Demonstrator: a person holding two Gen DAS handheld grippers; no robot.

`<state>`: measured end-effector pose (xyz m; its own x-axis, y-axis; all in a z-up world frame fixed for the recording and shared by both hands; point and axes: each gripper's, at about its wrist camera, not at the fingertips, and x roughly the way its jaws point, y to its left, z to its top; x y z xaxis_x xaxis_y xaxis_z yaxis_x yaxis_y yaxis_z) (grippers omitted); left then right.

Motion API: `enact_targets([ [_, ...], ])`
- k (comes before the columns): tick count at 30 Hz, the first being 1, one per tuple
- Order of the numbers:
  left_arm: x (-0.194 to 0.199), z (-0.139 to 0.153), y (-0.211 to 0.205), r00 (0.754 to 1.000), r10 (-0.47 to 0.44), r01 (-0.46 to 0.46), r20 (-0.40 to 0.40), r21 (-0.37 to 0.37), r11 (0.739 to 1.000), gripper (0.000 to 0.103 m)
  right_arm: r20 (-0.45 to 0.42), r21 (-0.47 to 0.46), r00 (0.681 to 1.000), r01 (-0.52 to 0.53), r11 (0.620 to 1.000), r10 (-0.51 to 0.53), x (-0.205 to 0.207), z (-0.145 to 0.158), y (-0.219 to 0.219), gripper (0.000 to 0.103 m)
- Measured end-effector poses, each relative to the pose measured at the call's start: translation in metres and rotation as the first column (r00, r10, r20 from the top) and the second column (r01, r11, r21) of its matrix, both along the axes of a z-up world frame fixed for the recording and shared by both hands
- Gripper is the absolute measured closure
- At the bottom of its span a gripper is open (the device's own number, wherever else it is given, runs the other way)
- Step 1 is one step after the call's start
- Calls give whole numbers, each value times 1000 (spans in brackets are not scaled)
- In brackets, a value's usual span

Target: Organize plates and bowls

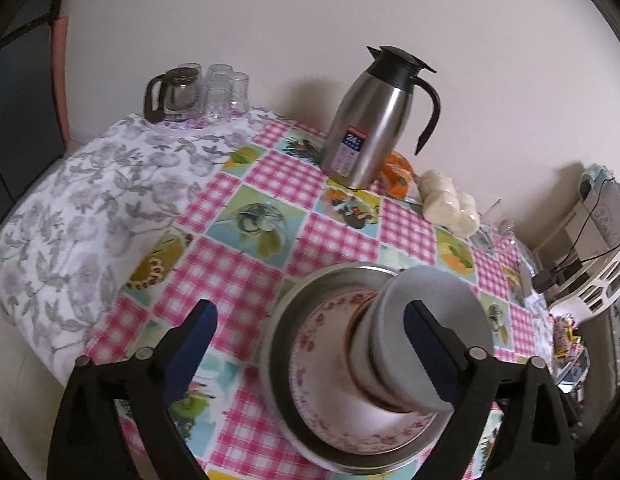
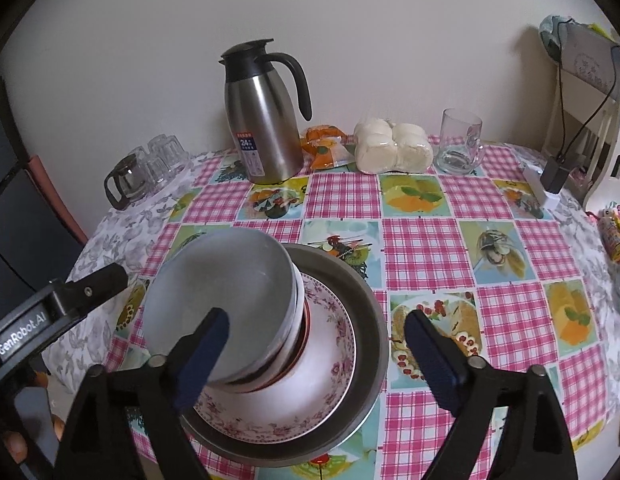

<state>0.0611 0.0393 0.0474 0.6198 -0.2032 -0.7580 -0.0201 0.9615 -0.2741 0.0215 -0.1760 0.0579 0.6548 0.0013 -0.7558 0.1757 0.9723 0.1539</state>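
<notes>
The stack of bowls (image 2: 230,308) stands on a flowered plate (image 2: 310,392) inside a metal pan (image 2: 369,320), at 6 o'clock on the table (image 2: 429,248). The right gripper (image 2: 315,356) is wide open with the stack at its 10 o'clock, behind the left finger. The left gripper (image 1: 310,344) is also open, holding nothing, the stack behind its right finger at 2 o'clock.

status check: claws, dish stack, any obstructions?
Left claw open, right claw open, neither gripping. Bowls nested on floral plate in metal dish. Flask behind, apart.
</notes>
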Motion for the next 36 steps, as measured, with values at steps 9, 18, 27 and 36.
enact_targets([
  [9,-35,-15,5,1000,-14,13,2,61,998,4,46,-27,999,3,1000,-2,-37,0,6,0],
  [18,-70,-38,-6,995,-71,77,-65,92,993,4,14,-54,1000,25,998,-24,-74,-23,5,0],
  [27,-94,-43,-21,990,-115,125,-87,128,984,4,-28,-83,998,52,995,-55,-100,-43,-3,0],
  [36,-108,-47,-43,980,-161,181,-121,185,966,4,-58,-118,996,55,992,-62,-115,-50,-8,0],
])
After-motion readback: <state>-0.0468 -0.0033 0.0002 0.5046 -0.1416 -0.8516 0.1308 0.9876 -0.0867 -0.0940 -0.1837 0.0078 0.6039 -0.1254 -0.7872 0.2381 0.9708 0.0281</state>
